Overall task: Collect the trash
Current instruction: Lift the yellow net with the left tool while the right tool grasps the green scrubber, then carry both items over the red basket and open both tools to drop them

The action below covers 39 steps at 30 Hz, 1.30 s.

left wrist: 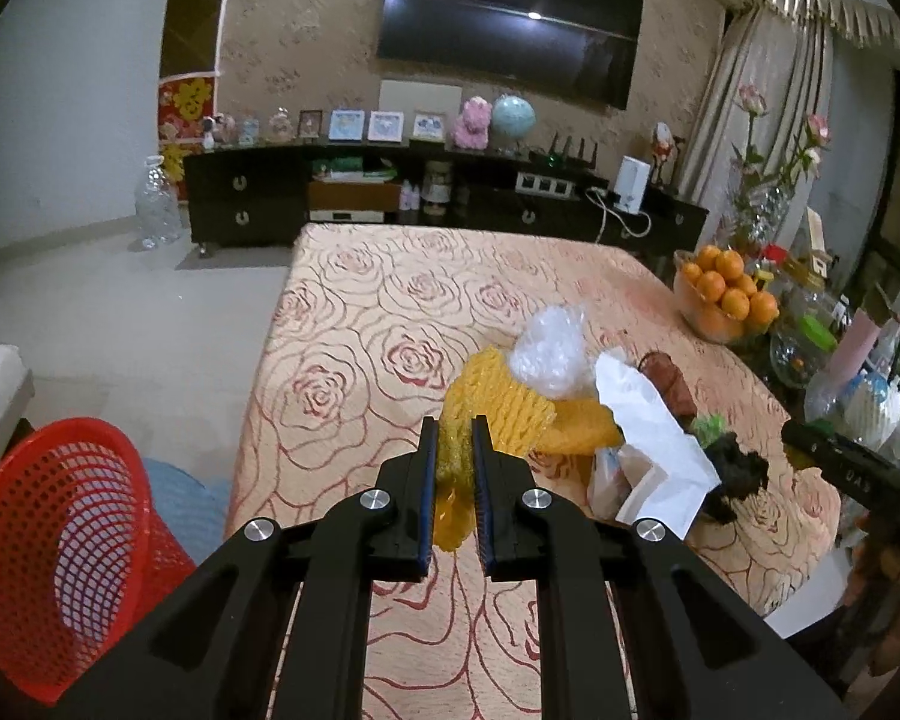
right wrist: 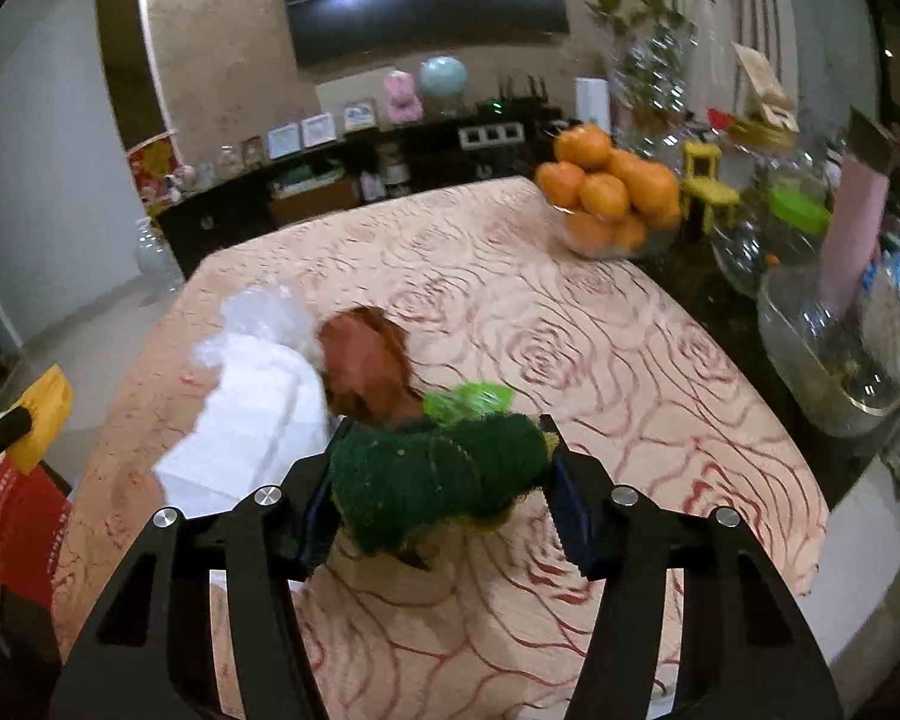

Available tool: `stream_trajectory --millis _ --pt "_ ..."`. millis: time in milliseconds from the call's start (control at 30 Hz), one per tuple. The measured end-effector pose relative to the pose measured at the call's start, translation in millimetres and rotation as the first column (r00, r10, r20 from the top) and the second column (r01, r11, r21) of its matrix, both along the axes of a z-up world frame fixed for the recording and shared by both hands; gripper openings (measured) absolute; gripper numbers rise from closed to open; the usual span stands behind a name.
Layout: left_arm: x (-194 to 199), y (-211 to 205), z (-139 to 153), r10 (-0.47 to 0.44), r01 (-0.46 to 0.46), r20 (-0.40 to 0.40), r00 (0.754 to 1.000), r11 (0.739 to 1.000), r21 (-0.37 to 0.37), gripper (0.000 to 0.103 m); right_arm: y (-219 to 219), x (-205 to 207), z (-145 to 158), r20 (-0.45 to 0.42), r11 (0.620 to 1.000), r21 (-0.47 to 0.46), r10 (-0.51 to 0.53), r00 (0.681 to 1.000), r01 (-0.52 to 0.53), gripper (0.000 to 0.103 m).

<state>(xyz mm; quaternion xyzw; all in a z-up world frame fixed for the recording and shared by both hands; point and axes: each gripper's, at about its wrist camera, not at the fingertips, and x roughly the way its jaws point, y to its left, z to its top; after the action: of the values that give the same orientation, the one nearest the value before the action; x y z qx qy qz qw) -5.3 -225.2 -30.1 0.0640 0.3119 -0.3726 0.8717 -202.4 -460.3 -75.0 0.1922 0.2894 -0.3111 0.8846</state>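
While two grippers each clamp one scrap, one red basket (left wrist: 60, 546) waits.

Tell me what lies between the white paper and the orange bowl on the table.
In the right wrist view, a crumpled brown piece sits beside the white paper; past it, bare tablecloth runs to the orange bowl.

A glass bowl piled with oranges (right wrist: 609, 192) sits at the far right edge of the rose-patterned peach tablecloth (left wrist: 354, 324). Behind it stands a small yellow toy chair (right wrist: 707, 183). On the back wall hangs a wide black television (left wrist: 510, 18), above a long dark cabinet (left wrist: 246, 198) carrying a pale blue globe (left wrist: 513, 115) and a pink plush toy (left wrist: 471, 121).
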Motion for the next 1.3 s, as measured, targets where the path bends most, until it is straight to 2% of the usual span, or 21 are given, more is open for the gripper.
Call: stream_trajectory --millis 400,600,733,867,1000,1167,1300 --pt "6 24 19 0.098 -0.097 0.068 0.993 0.995 -0.013 0.01 41 55 29 0.03 0.987 -0.061 0.15 0.988 -0.148 0.057" --pt "13 42 28 0.147 -0.146 0.096 0.984 0.989 -0.014 0.01 74 91 44 0.033 0.967 -0.085 0.244 0.969 -0.241 0.057" --pt "18 61 44 0.194 -0.194 0.116 0.974 0.981 -0.018 0.01 99 115 58 0.034 0.945 -0.109 0.313 0.949 -0.308 0.057" --pt "24 90 65 0.254 -0.253 0.155 0.955 0.967 -0.026 0.01 124 142 77 0.039 0.91 -0.147 0.397 0.917 -0.388 0.057" --pt "30 118 73 0.323 -0.33 0.194 0.926 0.944 0.005 0.01 146 167 98 0.063 0.87 -0.169 0.479 0.875 -0.464 0.057" --pt "49 154 63 0.429 -0.436 0.166 0.888 0.9 0.006 0.01 174 197 109 0.086 0.818 -0.164 0.569 0.818 -0.552 0.057" --pt "62 173 46 0.479 -0.486 0.123 0.869 0.874 0.029 0.01 193 205 101 0.088 0.778 -0.162 0.624 0.777 -0.606 0.057"
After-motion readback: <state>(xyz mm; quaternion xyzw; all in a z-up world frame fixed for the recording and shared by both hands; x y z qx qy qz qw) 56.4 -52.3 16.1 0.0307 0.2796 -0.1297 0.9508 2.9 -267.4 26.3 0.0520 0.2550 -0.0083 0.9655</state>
